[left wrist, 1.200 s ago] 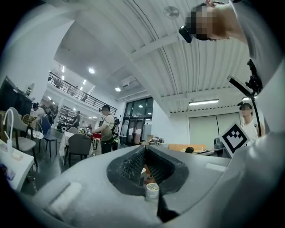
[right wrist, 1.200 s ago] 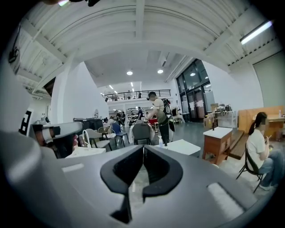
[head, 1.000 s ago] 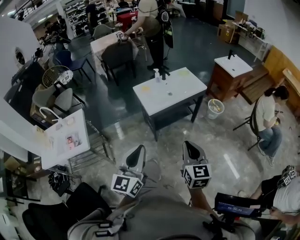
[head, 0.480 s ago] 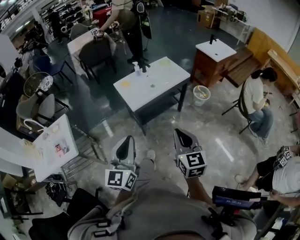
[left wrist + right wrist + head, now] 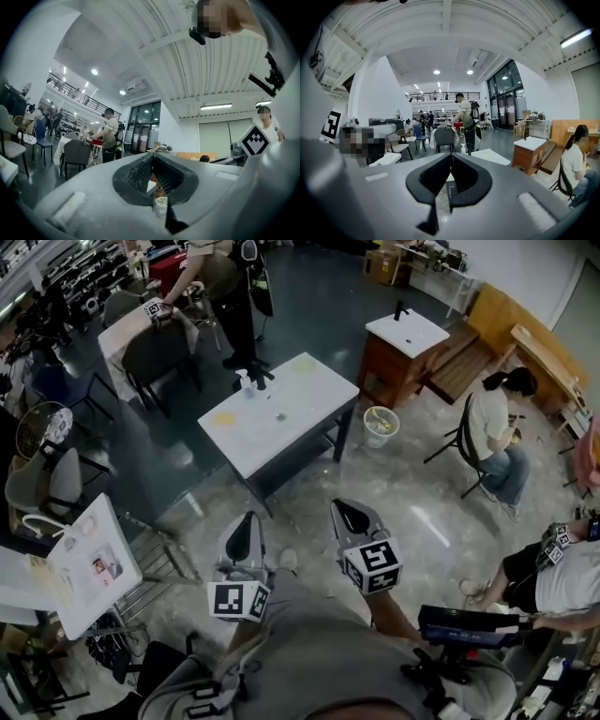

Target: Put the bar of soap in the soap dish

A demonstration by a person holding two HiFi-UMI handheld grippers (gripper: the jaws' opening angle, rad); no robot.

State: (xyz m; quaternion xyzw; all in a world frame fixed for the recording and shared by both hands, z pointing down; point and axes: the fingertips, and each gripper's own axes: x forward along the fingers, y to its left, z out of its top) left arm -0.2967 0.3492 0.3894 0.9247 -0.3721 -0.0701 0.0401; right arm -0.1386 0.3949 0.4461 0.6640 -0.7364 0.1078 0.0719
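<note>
The left tool (image 5: 247,529) and right tool (image 5: 350,517) both have their jaws together, holding nothing. Well ahead of the 2 stands the white worktop (image 5: 305,404). A yellow patch (image 5: 223,418) lies on it, too small to tell as soap.

Source: strip lamp (image 5: 219,107) and round downlights (image 5: 436,72) overhead.
Exposure: head view dim and muted; gripper views brighter.
Glare: pale streaks on polished floor (image 5: 427,521).
Distortion: strong fisheye bending, black corners.
Focus: nearest foreground soft.
</note>
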